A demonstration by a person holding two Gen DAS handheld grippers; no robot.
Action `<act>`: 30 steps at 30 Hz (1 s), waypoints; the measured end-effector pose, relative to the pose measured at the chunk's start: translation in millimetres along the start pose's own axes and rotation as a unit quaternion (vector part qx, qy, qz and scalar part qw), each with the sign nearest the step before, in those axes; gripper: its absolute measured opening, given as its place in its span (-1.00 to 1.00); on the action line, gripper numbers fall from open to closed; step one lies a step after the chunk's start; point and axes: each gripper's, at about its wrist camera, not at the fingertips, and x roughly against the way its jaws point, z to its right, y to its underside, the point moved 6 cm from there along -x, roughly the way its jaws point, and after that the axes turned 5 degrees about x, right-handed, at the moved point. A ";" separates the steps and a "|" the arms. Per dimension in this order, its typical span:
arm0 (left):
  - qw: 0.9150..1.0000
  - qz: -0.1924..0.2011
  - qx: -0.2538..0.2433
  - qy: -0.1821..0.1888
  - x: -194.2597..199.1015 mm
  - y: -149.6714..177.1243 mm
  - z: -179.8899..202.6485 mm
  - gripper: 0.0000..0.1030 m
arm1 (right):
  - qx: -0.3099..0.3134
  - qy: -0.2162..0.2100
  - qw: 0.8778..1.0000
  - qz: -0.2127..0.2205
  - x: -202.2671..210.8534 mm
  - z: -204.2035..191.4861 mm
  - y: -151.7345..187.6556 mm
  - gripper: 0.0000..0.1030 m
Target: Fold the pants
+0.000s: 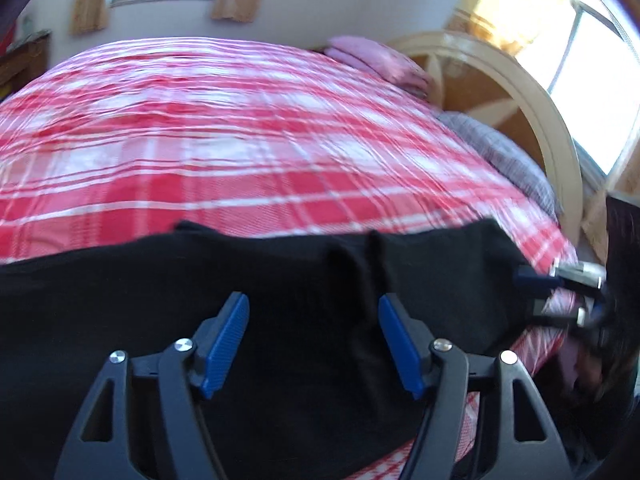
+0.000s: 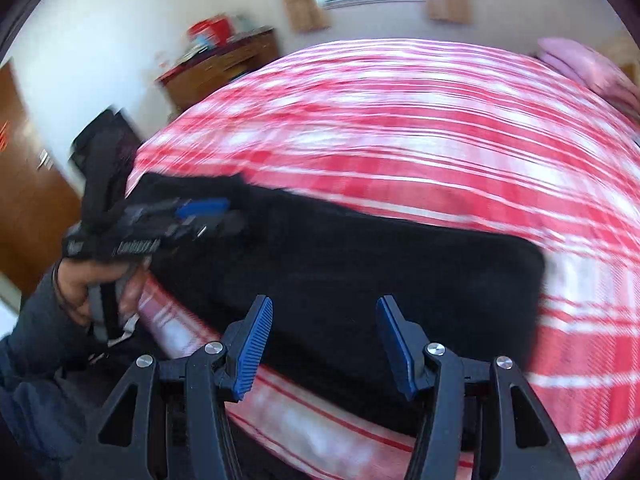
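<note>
- Left gripper (image 1: 314, 340): blue pads wide apart, nothing between them, right over the black cloth.
- Right gripper (image 2: 324, 342): pads apart too, holding nothing, above the near edge of the bed (image 2: 420, 128).
- Black pants (image 2: 340, 264): lie flat on the red & white check cover, along the bed's near edge. Long way runs left to right across both views.
- Pics are blurry, so can't tell which end is the waist.
- Pink pillow (image 1: 372, 58) sits at the far corner by the headboard (image 1: 532, 112).
</note>
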 end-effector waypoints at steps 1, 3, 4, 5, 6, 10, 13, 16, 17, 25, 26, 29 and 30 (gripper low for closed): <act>1.000 0.004 0.008 -0.003 2.8 -1.8 -6.3 0.35 | 0.017 -0.006 1.000 -0.007 -8.6 -12.6 -2.1 0.09; 1.000 0.009 0.018 -0.011 6.3 -3.2 -16.9 0.35 | 0.047 -0.010 0.999 -0.016 -25.8 -33.8 -7.4 0.09; 1.000 0.011 0.022 -0.013 7.8 -3.0 -22.1 0.35 | 0.060 -0.013 0.998 -0.022 -34.6 -44.4 -9.6 0.09; 0.999 0.012 0.027 -0.013 8.6 -2.0 -25.6 0.35 | 0.068 -0.018 0.997 -0.029 -43.4 -53.7 -11.0 0.09; 0.999 0.012 0.032 -0.013 8.1 -1.4 -27.7 0.35 | 0.073 -0.021 0.996 -0.035 -50.0 -60.8 -11.0 0.09; 0.999 0.015 0.039 -0.011 8.9 3.4 -34.1 0.35 | 0.077 0.008 0.995 -0.059 -71.3 -61.9 -8.6 -0.34; 0.999 0.020 0.042 -0.007 10.0 2.6 -34.4 0.35 | 0.058 -0.002 0.997 -0.056 -69.1 -53.4 -10.7 -0.90; 0.999 0.023 0.044 0.002 12.0 1.2 -32.8 0.35 | 0.064 -0.013 0.997 -0.032 -54.6 -61.9 -19.8 -0.91; 0.999 0.023 0.045 0.005 12.5 1.2 -32.0 0.35 | 0.070 -0.016 0.997 -0.026 -52.1 -66.6 -22.9 -0.91; 0.998 0.004 0.038 0.050 6.1 7.7 -12.8 0.35 | 0.085 -0.019 0.994 -0.061 -76.0 -65.5 -5.8 -0.82; 0.998 -0.001 0.037 0.058 4.3 9.1 -8.8 0.35 | 0.074 -0.024 0.995 -0.062 -68.6 -59.2 -5.0 -0.53; 0.997 -0.014 0.030 0.076 -2.3 13.5 4.3 0.36 | 0.055 -0.023 0.998 -0.035 -36.8 -37.5 -2.8 0.25; 0.996 -0.019 0.025 0.080 -4.8 15.6 9.7 0.36 | 0.047 -0.020 0.999 -0.021 -22.0 -26.9 -0.4 0.25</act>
